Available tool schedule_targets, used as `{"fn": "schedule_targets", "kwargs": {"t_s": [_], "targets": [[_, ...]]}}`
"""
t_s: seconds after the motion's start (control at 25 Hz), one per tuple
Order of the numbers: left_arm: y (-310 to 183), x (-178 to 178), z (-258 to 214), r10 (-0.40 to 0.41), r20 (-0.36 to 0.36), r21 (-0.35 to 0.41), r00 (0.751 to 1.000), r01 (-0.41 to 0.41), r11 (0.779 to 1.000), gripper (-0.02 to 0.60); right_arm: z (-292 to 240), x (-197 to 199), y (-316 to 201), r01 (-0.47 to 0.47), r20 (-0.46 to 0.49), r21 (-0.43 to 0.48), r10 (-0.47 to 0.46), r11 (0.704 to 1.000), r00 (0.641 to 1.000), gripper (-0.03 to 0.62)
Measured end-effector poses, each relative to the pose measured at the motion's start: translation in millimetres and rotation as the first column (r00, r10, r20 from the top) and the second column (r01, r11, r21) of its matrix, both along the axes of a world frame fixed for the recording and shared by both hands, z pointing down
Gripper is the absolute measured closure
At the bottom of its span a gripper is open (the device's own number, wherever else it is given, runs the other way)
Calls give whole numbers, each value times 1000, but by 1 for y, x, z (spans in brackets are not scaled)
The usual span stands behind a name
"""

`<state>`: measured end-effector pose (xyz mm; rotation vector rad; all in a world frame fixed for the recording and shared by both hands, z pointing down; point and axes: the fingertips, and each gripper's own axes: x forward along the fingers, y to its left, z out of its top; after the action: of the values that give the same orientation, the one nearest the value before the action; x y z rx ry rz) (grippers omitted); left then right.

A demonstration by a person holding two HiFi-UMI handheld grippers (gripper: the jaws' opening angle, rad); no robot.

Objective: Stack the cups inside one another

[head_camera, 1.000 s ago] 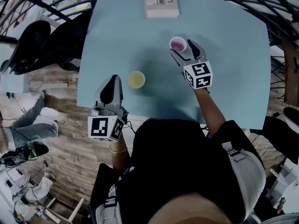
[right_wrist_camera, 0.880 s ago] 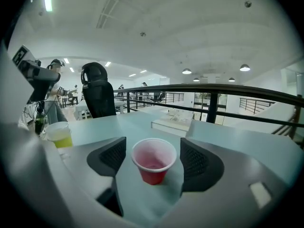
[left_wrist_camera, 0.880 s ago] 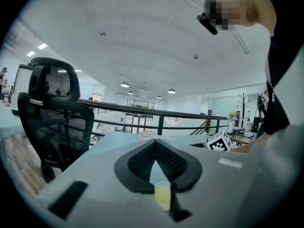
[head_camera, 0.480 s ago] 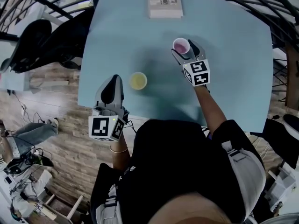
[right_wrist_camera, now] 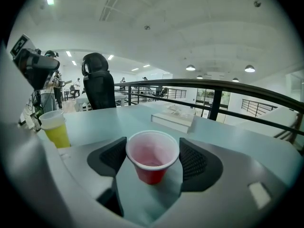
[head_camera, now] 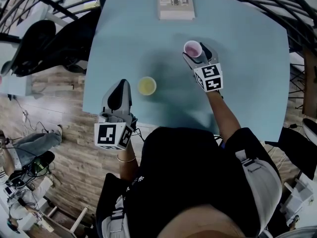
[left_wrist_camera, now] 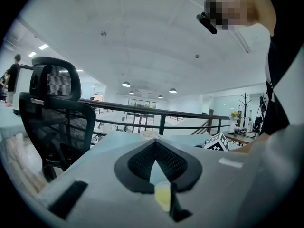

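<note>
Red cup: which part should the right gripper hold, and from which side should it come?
Probably best to hold the red cup by its side wall just under the rim, coming level from the person's side, where the right gripper already straddles it. The cup stands upright and narrows downward.

Pale blue counter [head_camera: 247, 93] across the middle. At 12 o'clock, on its far edge, a book [head_camera: 175, 2] lying flat. At 10 o'clock, off the counter, a black mesh-backed office chair [head_camera: 64, 38]. At 8 o'clock, wood-plank floor [head_camera: 74, 152] with a person's legs [head_camera: 29, 142]. Beyond the counter, a black railing [right_wrist_camera: 223, 87]; overhead, ceiling lamps [right_wrist_camera: 190, 68].
</note>
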<state>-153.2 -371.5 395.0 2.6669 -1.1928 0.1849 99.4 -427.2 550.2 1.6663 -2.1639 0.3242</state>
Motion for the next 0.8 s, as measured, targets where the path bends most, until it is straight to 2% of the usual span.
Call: {"fn": "schedule_targets", "kwargs": {"t_s": [0.8], "targets": [[18, -10, -12, -13, -28, 33, 1000, 14, 999, 598, -42, -32, 26, 75, 34, 62, -77, 995, 996, 249]]}}
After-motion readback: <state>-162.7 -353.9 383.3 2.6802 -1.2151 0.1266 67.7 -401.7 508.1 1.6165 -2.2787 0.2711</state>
